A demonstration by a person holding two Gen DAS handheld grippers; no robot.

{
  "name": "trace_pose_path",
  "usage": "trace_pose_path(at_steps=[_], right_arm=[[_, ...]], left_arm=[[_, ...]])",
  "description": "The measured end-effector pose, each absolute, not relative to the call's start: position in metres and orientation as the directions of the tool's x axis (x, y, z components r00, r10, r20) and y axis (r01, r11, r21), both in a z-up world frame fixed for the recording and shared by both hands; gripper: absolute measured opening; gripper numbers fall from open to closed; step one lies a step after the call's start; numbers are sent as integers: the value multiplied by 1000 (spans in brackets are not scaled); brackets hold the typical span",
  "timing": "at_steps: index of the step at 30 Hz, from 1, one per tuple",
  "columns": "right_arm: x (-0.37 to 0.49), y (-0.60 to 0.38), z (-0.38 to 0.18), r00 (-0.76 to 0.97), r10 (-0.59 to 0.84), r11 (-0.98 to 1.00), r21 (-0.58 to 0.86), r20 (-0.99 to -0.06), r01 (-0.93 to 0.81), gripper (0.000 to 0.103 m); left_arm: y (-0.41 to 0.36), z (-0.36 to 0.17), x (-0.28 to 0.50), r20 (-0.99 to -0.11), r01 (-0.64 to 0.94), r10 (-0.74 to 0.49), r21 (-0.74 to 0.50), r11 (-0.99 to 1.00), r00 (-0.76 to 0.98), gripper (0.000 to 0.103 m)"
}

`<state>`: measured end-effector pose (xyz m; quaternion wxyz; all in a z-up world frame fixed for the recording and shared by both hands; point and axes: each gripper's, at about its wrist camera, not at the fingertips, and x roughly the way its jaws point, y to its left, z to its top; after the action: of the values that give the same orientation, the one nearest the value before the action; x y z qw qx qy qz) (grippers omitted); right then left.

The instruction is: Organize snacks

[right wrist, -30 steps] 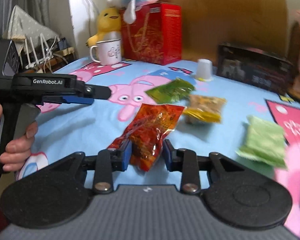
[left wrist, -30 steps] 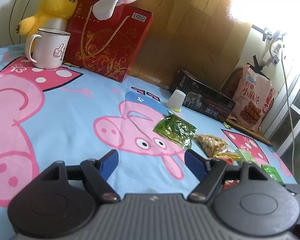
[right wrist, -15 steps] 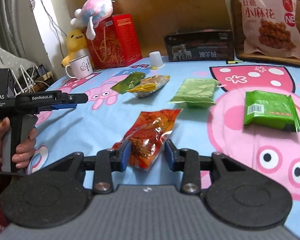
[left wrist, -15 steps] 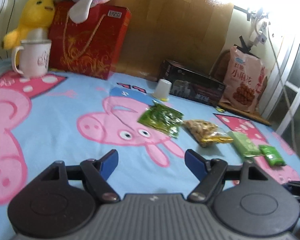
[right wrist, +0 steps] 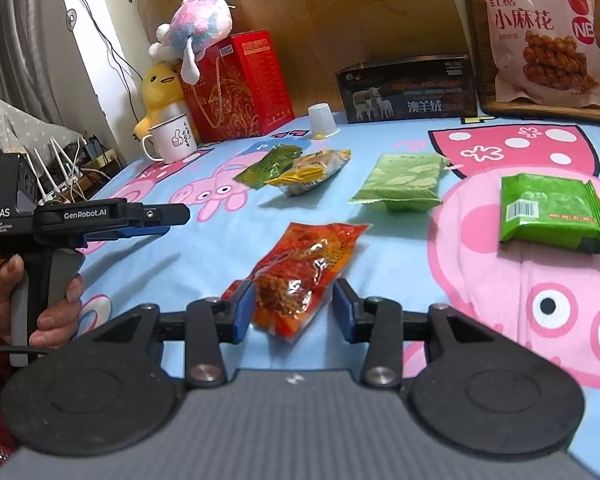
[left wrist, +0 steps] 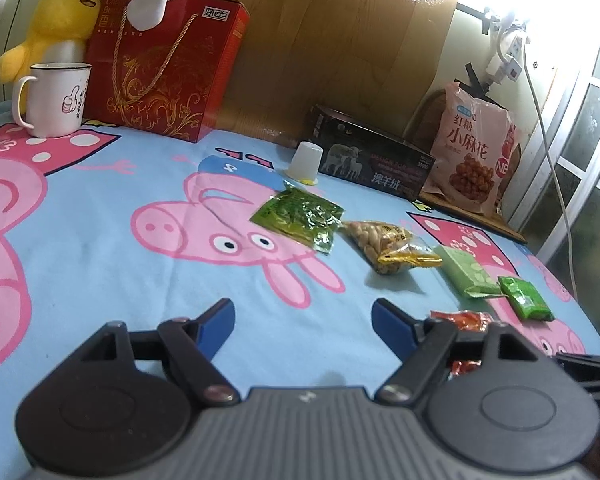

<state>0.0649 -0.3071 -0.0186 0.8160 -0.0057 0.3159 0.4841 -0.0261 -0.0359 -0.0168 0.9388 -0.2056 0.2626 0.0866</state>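
A red-orange snack packet [right wrist: 304, 268] lies on the pig-print cloth [right wrist: 204, 264] between the blue pads of my right gripper [right wrist: 294, 312]. Its jaws are opening and the pads no longer squeeze the packet. In a row beyond lie a dark green packet [right wrist: 270, 164], a peanut packet [right wrist: 312, 170], a pale green packet [right wrist: 402, 180] and a bright green packet [right wrist: 552, 212]. My left gripper [left wrist: 304, 320] hovers over bare cloth, its jaws opening slightly wider with nothing between them. The left wrist view shows the red packet [left wrist: 464, 318] at its right. A hand holds the left gripper [right wrist: 168, 220].
Along the back stand a red gift box [left wrist: 160, 64] with plush toys, a white mug [left wrist: 56, 100], an upturned white cup [left wrist: 306, 160], a black box [left wrist: 372, 164] and a big pink snack bag [left wrist: 472, 152]. A cable [left wrist: 552, 160] hangs at the right edge.
The right jaws have widened around the red packet, which now rests on the cloth. The right view swung right, then steadied. The left view shifted and rolled a little.
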Motion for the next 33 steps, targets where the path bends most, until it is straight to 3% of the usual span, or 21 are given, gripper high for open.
trace_pose_path(at_steps=[13,23,26,28,33], right_arm=[[46,-285,-19,114,862,350,418,-494,-839,47],[57,-323,-4,248,844,438,345,-475,-830,48],[62,-330,-6,298,832,470,310,-469,-826,54],[66,-329,-7,323,827,482,286,-460,-828,67],[78,-307,-6,295,835,429,214,-464,-878,69]], left_arm=[[-44,-17,-26,-524,-236,17,-355,905,852,78],[-35,-13,-39,-511,-182,-130,-516,837,850,78],[-46,-10,-39,-505,-120,-210,-545,830,837,77],[-54,-7,-37,-500,-76,-263,-559,825,825,75],[-78,-9,-24,-508,-4,-367,-590,808,780,70]])
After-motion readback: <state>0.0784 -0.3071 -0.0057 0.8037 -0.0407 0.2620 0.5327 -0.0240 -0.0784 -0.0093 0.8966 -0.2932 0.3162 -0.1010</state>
